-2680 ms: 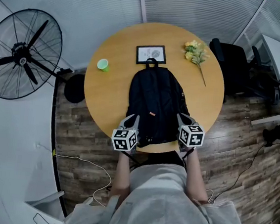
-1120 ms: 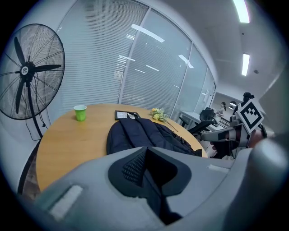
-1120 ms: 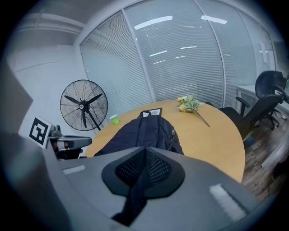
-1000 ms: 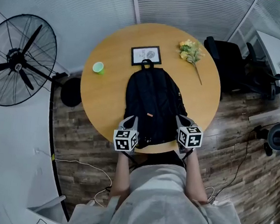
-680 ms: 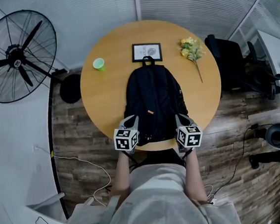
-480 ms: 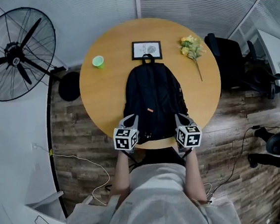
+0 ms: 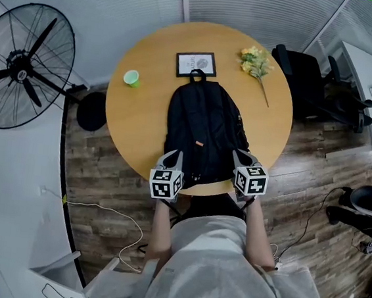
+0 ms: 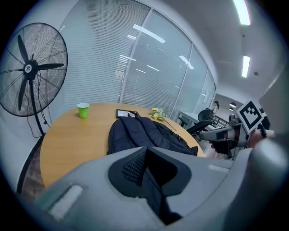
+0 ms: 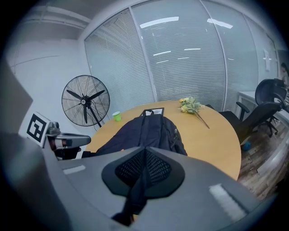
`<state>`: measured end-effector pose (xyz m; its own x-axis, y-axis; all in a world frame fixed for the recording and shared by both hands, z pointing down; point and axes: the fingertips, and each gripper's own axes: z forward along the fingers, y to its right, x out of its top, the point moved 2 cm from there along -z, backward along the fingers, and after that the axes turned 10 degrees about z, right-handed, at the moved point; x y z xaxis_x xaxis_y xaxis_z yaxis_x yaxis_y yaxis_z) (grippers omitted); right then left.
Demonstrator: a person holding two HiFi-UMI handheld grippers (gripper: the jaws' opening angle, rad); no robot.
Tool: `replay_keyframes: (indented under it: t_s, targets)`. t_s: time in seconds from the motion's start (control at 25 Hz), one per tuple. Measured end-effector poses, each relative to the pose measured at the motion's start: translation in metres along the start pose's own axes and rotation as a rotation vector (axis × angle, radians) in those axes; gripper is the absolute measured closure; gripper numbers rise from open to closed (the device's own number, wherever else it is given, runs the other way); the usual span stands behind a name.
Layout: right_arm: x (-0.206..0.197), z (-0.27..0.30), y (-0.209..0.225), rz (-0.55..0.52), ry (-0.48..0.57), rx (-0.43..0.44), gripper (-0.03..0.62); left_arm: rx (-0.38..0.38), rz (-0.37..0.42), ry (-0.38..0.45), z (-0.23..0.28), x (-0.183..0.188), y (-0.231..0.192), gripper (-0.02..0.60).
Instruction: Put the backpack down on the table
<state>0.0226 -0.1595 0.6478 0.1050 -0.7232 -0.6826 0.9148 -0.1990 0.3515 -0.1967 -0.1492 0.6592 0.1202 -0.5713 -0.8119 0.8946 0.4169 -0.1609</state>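
Nothing on the table has shifted since the earlier frames: the black backpack (image 7: 201, 133) lies flat along the middle of the round wooden table (image 7: 143, 120), and both grippers keep their hold at its near end. The pack's top handle points to the far edge, while its bottom reaches the near edge, in front of the person.

The left gripper (image 7: 175, 158) sits at the pack's near left corner, jaws closed, and its own view shows a dark strap pinched between the pads and hanging below them. The right gripper (image 7: 243, 159) is at the near right corner, jaws likewise closed on a dark strap that trails down from the pads. Both point down toward the table.

A framed picture (image 7: 196, 63) lies just beyond the handle, near the far edge. A small green cup (image 7: 132, 78) stands toward the far left edge, well apart from the pack. A bunch of yellow flowers (image 7: 256, 61) lies toward the far right edge, stem pointing toward the near right.

Off the table, a large pedestal fan (image 7: 23, 62) stands to the left, and a dark office chair (image 7: 306, 78) to the right, on a wood-plank floor (image 7: 104, 169).
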Motion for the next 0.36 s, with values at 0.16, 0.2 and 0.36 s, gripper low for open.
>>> replay_keyframes:
  t_s: [0.16, 0.2, 0.36]
  targets:
    - [0.0048, 0.0004, -0.0029, -0.005, 0.008, 0.006, 0.594, -0.003, 0.002, 0.012, -0.0052, 0.0036, 0.0012, 0.575]
    - [0.0053, 0.0016, -0.0042, -0.008, 0.008, 0.008, 0.594, -0.001, 0.002, 0.016, -0.0060, 0.0036, 0.0005, 0.575]
    - [-0.0003, 0.0033, -0.0095, -0.027, -0.011, 0.012, 0.594, 0.006, -0.003, 0.021, -0.0104, -0.0031, -0.0010, 0.575]
